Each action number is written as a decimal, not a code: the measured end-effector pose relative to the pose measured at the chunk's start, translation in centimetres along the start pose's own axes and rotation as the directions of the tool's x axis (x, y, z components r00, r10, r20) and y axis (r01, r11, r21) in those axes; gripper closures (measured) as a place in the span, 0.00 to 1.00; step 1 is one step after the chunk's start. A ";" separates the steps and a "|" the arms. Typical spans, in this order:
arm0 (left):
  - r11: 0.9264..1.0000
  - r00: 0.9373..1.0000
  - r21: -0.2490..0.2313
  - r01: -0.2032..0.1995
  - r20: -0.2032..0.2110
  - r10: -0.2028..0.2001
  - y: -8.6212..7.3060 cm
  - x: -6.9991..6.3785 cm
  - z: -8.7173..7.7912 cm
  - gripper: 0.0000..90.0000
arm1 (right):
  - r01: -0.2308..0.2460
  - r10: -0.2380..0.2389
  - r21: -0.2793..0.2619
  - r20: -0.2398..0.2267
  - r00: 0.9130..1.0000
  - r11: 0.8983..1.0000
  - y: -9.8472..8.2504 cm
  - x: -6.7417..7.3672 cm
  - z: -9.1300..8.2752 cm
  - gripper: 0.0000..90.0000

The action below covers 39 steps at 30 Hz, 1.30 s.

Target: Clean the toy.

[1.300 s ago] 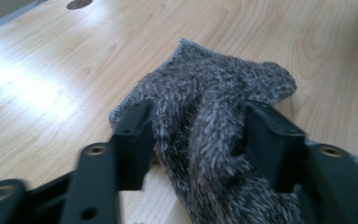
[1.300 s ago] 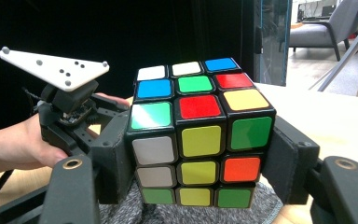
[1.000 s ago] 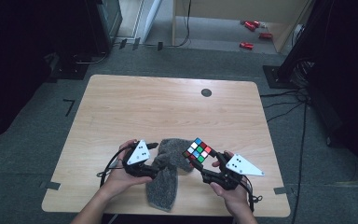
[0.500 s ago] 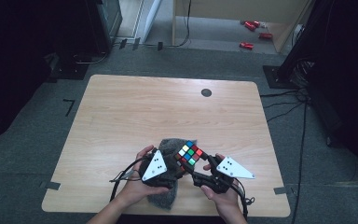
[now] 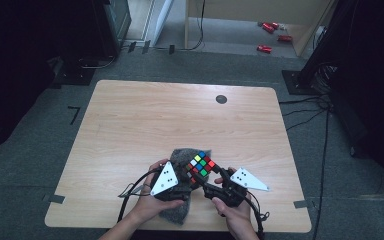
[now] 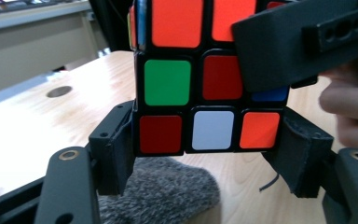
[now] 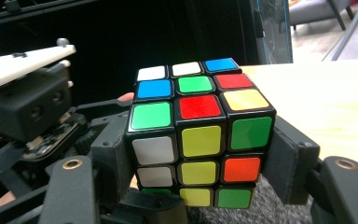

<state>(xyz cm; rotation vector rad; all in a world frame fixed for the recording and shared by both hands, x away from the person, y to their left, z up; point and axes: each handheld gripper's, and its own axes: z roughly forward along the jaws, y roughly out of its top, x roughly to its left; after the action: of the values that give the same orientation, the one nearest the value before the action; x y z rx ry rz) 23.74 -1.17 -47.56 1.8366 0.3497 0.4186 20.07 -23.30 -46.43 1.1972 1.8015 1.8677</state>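
Both my grippers are on the Rubik's cube (image 5: pixel 200 166), held just above the grey cloth (image 5: pixel 180 212) near my edge of the table (image 5: pixel 130 115). Cube sits between the two tools: left gripper (image 5: pixel 184 175) comes at it from its left-near side, right gripper (image 5: pixel 207 186) from its right-near side, so neither hand is nearer, both at contact range.

R jaws: clamped on the cube's lower two layers, pads flat on opposite faces, as the right gripper view shows the cube (image 7: pixel 200 135) seated between them. That's my anchor.

L jaws: just been closing, cube between them. In the left gripper view the cube (image 6: pixel 205 79) has its bottom layer in line w/ my pads; left pad looks touching, right pad close to or just on the orange corner. Can't tell for sure whether it's a firm squeeze yet.

Key relation, I reckon: L jaws bracket one outer layer, R jaws hold the rest, grip axes crossed. Cube has no long axis, so what matters is the L pads staying on that single layer. If they straddle two layers, a twist would likely jam.
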 end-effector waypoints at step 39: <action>0.998 0.993 -0.016 0.054 0.104 -0.053 0.3 3.4 -2.7 0.39 | 0.232 -0.235 0.049 0.061 0.970 0.971 1.0 -2.1 -1.4 0.69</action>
<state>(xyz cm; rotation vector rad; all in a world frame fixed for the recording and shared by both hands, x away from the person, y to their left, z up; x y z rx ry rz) 25.56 2.50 -46.22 1.8191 0.3220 0.2876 20.66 -25.94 -46.05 0.9981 1.8632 1.6485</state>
